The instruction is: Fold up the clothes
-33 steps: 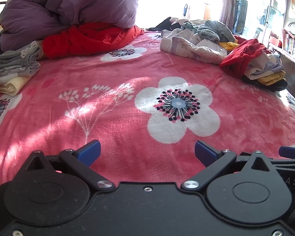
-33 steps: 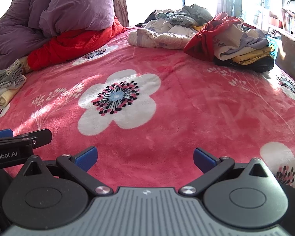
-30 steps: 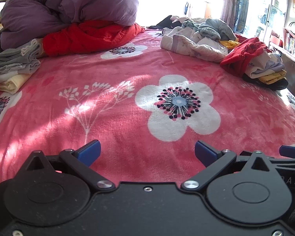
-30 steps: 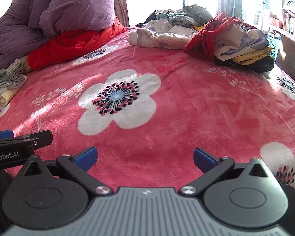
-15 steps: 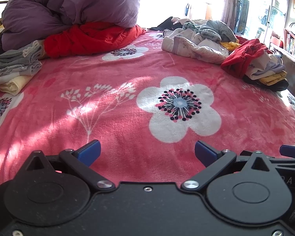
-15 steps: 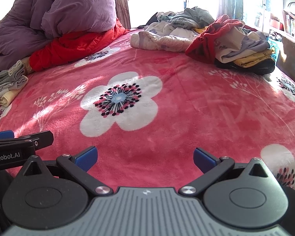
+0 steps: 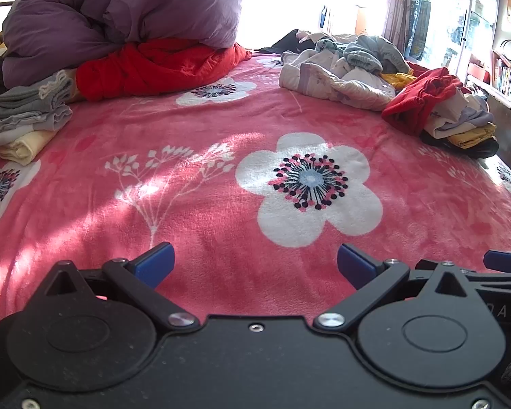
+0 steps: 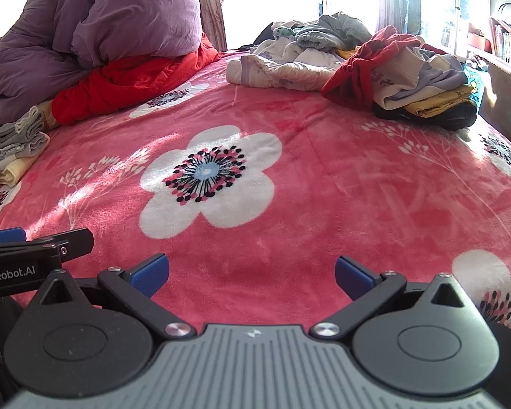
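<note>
A loose heap of unfolded clothes (image 7: 351,68) lies at the far right of the bed, with a red garment (image 7: 419,97) and yellow and pale pieces at its near end; the right wrist view shows the same heap (image 8: 391,68). A small stack of folded grey and cream clothes (image 7: 24,116) sits at the far left, also seen as the folded stack (image 8: 13,146). My left gripper (image 7: 253,264) is open and holds nothing, low over the pink flowered blanket (image 7: 221,177). My right gripper (image 8: 252,274) is open too, side by side with the left one.
A purple duvet (image 7: 119,10) is bundled on a red quilt (image 7: 153,64) at the head of the bed. A bright window stands behind. Shelves with books (image 7: 504,75) line the right wall past the bed's edge.
Both grippers have crept slightly forward and right over the blanket, so the clothes heap looks a little nearer. Both stay open and hold nothing.
</note>
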Available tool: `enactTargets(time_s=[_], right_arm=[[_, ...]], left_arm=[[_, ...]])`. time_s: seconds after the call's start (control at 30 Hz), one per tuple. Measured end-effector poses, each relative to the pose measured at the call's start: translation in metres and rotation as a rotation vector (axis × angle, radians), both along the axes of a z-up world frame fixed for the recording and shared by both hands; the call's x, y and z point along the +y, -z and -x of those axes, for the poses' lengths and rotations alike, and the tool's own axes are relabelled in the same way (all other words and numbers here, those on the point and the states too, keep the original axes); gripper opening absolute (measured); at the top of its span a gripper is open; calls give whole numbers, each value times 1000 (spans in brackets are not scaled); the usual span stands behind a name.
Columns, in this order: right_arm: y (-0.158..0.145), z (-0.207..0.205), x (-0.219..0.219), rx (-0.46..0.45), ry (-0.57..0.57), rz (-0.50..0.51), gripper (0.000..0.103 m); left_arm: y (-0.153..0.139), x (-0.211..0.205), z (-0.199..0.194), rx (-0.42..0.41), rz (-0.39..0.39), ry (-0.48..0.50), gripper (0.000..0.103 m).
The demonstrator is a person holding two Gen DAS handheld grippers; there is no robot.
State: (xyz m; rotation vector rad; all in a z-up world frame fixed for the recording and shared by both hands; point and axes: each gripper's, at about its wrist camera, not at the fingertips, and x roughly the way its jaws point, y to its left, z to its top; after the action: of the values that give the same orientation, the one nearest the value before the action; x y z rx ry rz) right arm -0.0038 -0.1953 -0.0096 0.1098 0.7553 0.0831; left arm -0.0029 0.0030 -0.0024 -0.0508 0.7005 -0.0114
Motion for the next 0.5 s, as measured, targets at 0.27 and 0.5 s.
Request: enactTargets(time_s=[0.27,0.5], right_arm=[[0,0,1,-1,0,2,103],[0,0,0,-2,-1,0,103]], left_arm=[[0,-1,1,0,-2,2,103],[0,-1,1,1,-1,4,103]])
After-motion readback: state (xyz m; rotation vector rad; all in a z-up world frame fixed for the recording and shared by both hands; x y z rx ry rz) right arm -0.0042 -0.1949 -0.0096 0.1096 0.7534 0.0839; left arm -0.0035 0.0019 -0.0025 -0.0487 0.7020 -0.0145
